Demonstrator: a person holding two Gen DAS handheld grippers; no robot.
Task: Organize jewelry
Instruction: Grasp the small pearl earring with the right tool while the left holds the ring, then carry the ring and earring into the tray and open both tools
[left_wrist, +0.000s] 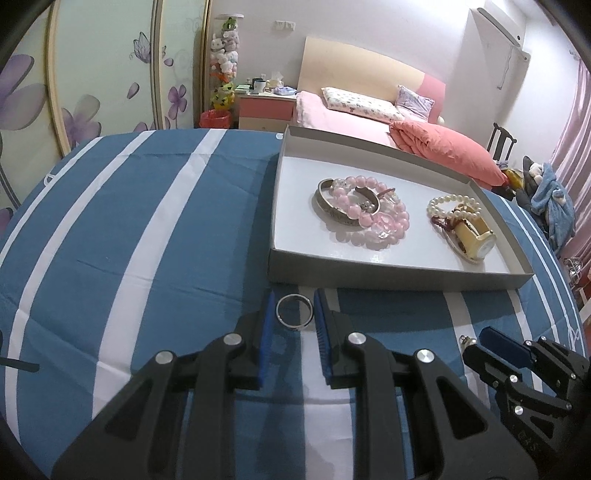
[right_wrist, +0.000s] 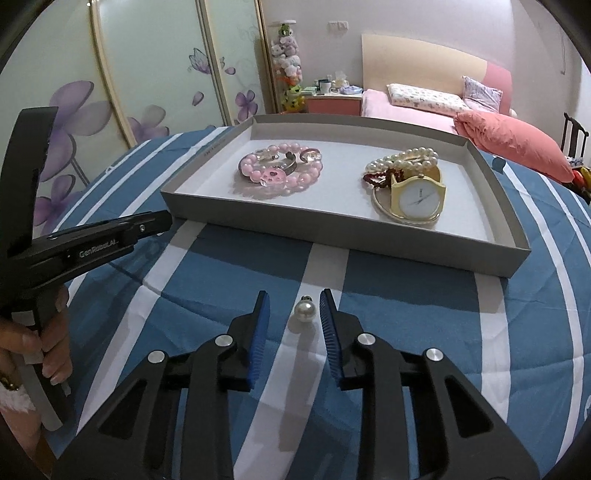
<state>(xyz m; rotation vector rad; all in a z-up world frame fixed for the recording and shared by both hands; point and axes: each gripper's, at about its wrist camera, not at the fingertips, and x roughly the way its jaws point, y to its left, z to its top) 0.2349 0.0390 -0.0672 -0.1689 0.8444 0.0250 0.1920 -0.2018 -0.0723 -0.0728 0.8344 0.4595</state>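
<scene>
both grippers are at the picking step, in front of the grey tray (right_wrist: 332, 225). the left gripper (left_wrist: 294, 312) has its fingers open around a silver ring (left_wrist: 294, 311) that lies on the striped cloth (left_wrist: 147, 240), just before the near wall of the tray. the right gripper (right_wrist: 294, 314) is open too, with a pearl earring (right_wrist: 304, 312) between its fingers, not yet pinched. next, each one probably must close gently on its small piece, then lift it over the wall. inside the tray are pink bead bracelets (right_wrist: 280, 173) with a silver bangle (left_wrist: 334, 206), and beside them a pearl bracelet (right_wrist: 406, 157) and a yellow watch (right_wrist: 419, 199).
</scene>
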